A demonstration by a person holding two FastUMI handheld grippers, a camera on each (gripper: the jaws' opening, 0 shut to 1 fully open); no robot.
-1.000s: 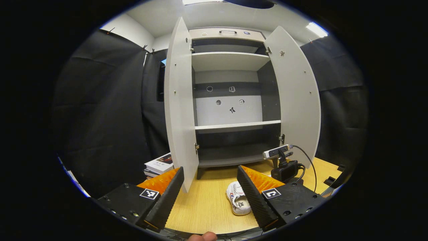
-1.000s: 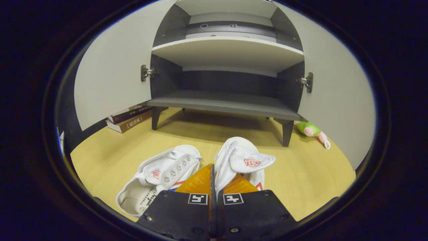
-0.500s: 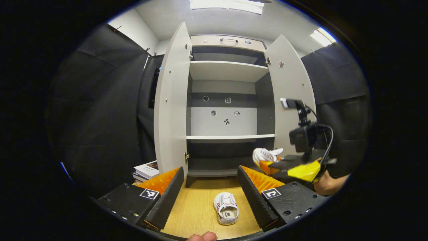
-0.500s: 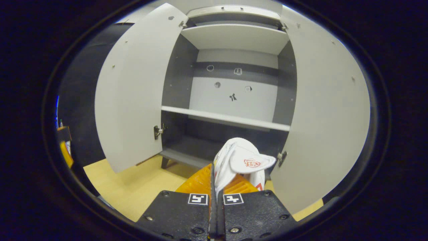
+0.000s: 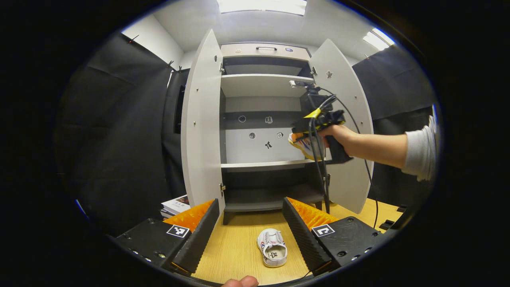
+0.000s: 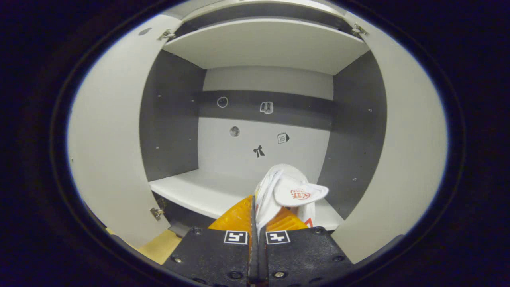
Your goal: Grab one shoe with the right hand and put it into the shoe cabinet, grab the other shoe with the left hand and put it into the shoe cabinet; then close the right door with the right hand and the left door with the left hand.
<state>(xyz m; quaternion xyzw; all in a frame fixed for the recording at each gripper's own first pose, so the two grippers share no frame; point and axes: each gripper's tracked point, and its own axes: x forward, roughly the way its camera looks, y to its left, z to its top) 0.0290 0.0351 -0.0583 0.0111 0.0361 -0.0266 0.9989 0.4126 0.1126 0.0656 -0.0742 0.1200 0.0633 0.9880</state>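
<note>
gripping shoe (image 6: 293,193) in right gripper (image 6: 255,211) over middle shelf (image 6: 207,193) | left gripper (image 5: 251,227) open | label unreadable

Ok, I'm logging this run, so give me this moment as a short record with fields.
right gripper: shut on the carried shoe, held in front of the middle shelf
left gripper: open, holding nothing
second shoe: on the wooden floor in front of the cabinet
left door: open
right door: open
</note>
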